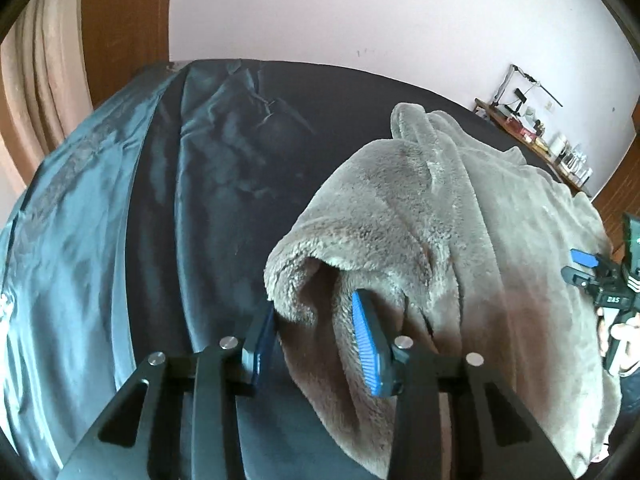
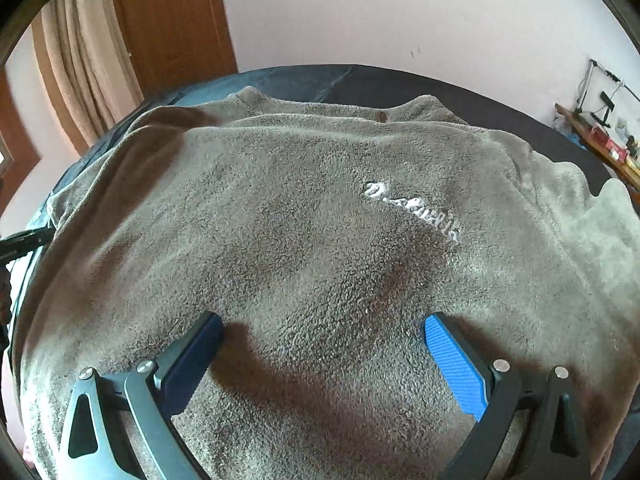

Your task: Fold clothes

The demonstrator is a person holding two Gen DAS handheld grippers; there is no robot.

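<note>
A grey-brown fleece garment (image 2: 300, 220) lies spread over a dark bed, with white embroidered lettering (image 2: 412, 212) on its chest. In the left wrist view, the garment's left edge (image 1: 440, 220) is bunched into a thick, raised fold. My left gripper (image 1: 314, 312) is shut on that fold, and fleece fills the gap between its blue pads. My right gripper (image 2: 324, 328) is wide open just above the garment's near part, holding nothing. The left wrist view also shows the right gripper (image 1: 592, 272) at the far right, held by a hand (image 1: 624, 332).
The bed has a dark sheet (image 1: 224, 208) and a teal satin cover (image 1: 72, 220) on its left side. Behind it are a pale wall, a beige curtain (image 1: 36, 72) and a wooden door (image 2: 172, 20). A cluttered shelf (image 1: 536, 136) stands at the far right.
</note>
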